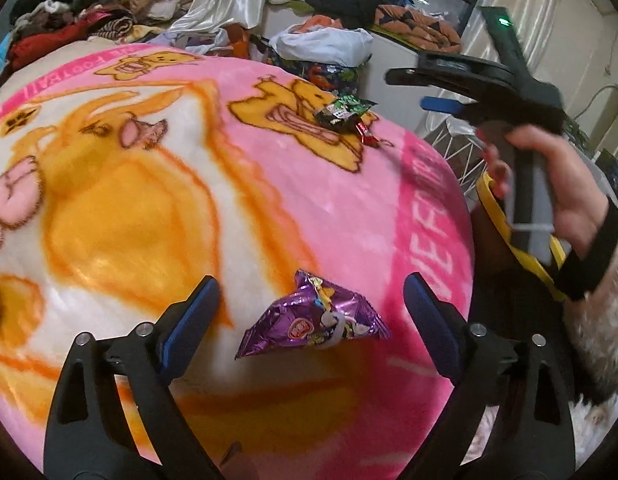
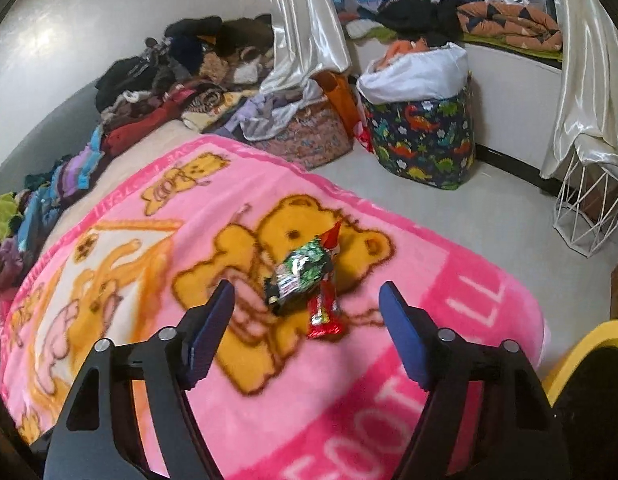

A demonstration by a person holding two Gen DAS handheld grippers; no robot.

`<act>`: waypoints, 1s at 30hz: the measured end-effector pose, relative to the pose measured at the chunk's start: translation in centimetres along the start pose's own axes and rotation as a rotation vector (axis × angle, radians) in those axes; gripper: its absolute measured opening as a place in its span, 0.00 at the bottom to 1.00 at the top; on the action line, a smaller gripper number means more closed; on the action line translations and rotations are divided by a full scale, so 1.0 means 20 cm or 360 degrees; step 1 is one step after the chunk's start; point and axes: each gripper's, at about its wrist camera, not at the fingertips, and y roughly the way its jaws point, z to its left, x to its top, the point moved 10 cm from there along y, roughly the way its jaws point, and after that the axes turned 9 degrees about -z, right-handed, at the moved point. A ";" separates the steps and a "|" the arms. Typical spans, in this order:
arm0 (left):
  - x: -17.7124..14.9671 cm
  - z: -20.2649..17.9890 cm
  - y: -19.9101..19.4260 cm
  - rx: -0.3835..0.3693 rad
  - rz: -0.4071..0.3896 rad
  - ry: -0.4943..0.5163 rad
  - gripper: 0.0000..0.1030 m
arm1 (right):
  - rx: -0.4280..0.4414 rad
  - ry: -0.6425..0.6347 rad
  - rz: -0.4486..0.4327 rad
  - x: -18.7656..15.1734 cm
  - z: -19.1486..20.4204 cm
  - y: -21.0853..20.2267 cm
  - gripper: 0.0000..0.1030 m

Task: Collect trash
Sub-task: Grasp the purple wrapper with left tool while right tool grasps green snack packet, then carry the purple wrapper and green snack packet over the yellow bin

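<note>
A purple foil wrapper (image 1: 313, 322) is lying on the pink bear blanket (image 1: 269, 208) near its right-hand edge, and your left gripper (image 1: 311, 312) is framing it with jaws wide apart, not touching it. Farther up the blanket, a green wrapper (image 2: 303, 270) is resting against a red wrapper (image 2: 325, 312) on a printed bear; your right gripper (image 2: 307, 320) is hovering over them, jaws apart and gripping nothing. Beyond the blanket's far edge, a dinosaur-print basket (image 2: 421, 140) is standing on the floor.
</note>
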 end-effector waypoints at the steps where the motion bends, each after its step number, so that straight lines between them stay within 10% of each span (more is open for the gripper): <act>1: -0.01 0.00 0.01 -0.0011 0.0010 -0.0019 0.78 | 0.0004 0.0026 0.0014 0.00 -0.01 0.04 0.67; 18: -0.09 -0.07 0.03 0.0003 0.0061 0.0018 0.45 | 0.0042 0.0149 0.0179 -0.09 -0.04 0.34 0.11; 30: -0.09 -0.09 0.03 -0.0032 0.0065 -0.0004 0.34 | 0.0179 0.0071 0.0059 -0.08 0.08 0.04 0.06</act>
